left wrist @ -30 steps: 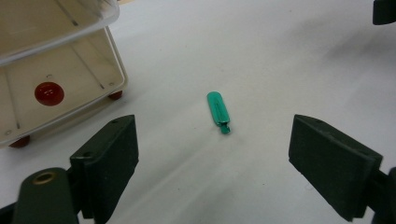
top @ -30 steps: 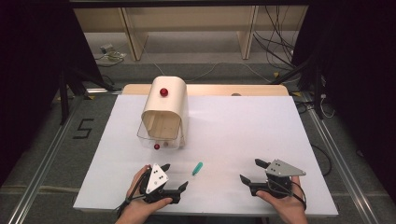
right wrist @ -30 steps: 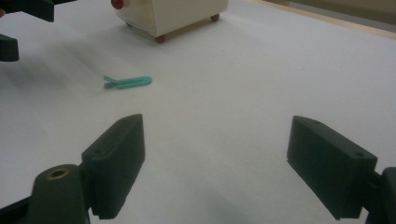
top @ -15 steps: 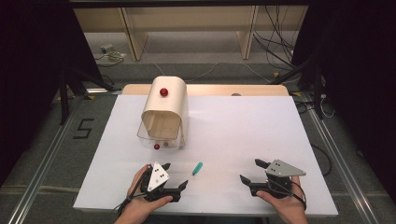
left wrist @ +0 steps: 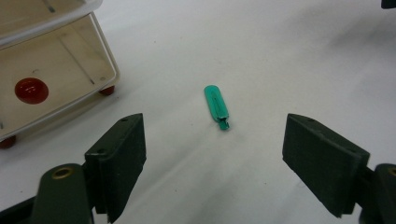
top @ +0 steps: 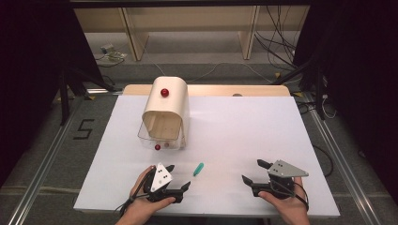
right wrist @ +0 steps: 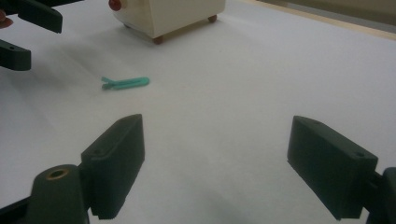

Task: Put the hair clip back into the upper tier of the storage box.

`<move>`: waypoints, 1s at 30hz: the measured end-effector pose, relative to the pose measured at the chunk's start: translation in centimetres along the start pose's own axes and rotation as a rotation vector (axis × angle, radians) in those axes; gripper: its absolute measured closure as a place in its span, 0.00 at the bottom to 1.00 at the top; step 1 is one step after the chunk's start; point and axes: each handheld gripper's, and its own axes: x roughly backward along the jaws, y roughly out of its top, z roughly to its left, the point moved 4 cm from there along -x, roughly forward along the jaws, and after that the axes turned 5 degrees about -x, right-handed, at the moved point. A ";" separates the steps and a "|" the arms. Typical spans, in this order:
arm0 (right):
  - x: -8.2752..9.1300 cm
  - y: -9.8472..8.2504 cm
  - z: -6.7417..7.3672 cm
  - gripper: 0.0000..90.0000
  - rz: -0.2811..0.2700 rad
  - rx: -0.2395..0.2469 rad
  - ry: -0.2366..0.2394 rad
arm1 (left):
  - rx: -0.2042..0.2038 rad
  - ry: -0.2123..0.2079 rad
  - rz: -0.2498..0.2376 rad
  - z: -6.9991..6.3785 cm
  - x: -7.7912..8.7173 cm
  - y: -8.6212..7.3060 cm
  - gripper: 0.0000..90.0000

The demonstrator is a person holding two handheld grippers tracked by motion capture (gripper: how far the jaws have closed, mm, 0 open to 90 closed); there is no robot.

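while nothing is yet gripped, barely begun by the look of it: small green clip [top: 199, 168] lying loose on the white table sheet [top: 244, 126], untouched, everything left to do. starting at the left of the clip: cream box [top: 165, 112] with its clear drawer [top: 159, 140] pulled out, farther up the table and a little left of the clip, a red knob [top: 164, 92] on top and a red ball [top: 157, 146] in the drawer. nearer the person and just left of the clip, left gripper [top: 178, 180] resting low on the sheet, jaws released and spread wide, aimed across the clip, which sits between them but farther out in the left gripper view [left wrist: 216, 107], not touched. well to the right of the clip, right gripper [top: 251, 172] resting on the sheet too, jaws released and wide apart, nothing between them, clip off to its far left [right wrist: 126, 83]. probably a reach and a pinch on the clip next, then carrying it somewhere, perhaps to the drawer; no telling for sure. set against the frames from a second and half a second ago, no visible change: clip, box and both grippers in the same places.
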 end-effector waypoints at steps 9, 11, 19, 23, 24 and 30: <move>-0.1 0.0 0.3 0.22 0.007 0.007 0.019 | 0.022 -0.005 0.012 -0.6 -1.3 0.1 0.31; -0.2 0.0 0.4 0.22 0.013 0.006 0.019 | 0.015 -0.011 0.029 -0.8 -1.6 0.0 0.31; -0.3 0.0 0.3 0.22 0.009 0.008 0.019 | 0.028 -0.003 0.023 -0.3 -2.3 0.1 0.35; -0.3 0.0 0.3 0.22 0.008 0.006 0.019 | 0.030 -0.004 0.034 -0.2 -2.8 0.1 0.37; -0.3 0.0 0.3 0.22 0.008 0.008 0.019 | 0.031 -0.007 0.037 -0.2 -2.9 0.1 0.38; -0.4 0.0 0.3 0.22 0.014 0.004 0.017 | 0.029 -0.014 0.064 -0.8 -4.2 0.0 0.41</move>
